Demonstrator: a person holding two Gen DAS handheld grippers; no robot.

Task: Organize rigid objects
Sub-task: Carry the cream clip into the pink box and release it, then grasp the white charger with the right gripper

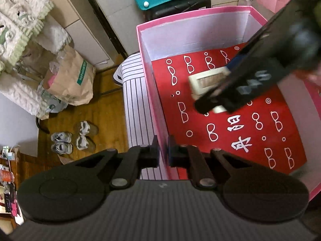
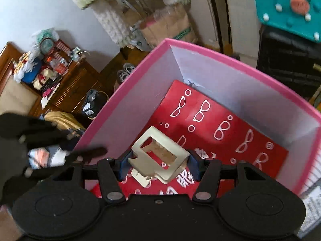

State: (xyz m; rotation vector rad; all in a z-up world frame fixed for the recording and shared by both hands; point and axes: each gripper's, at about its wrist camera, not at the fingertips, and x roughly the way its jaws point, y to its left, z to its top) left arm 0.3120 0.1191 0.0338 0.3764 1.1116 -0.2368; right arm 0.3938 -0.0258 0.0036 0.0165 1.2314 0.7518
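Clamped across my right gripper point(image 2: 159, 165), the cream hair claw point(image 2: 158, 153) hangs over the pink box point(image 2: 128, 84); my left gripper point(image 1: 163, 152) seemingly pinches its wall.

Left hand-held gripper point(image 1: 163, 150) clamped; right hand-held gripper point(image 2: 158, 161) gripping, both tilted down.

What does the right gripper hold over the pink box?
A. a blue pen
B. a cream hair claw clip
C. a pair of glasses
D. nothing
B: in the right wrist view the cream clip sits between the pads of the right gripper, above the red sheet inside the pink box.
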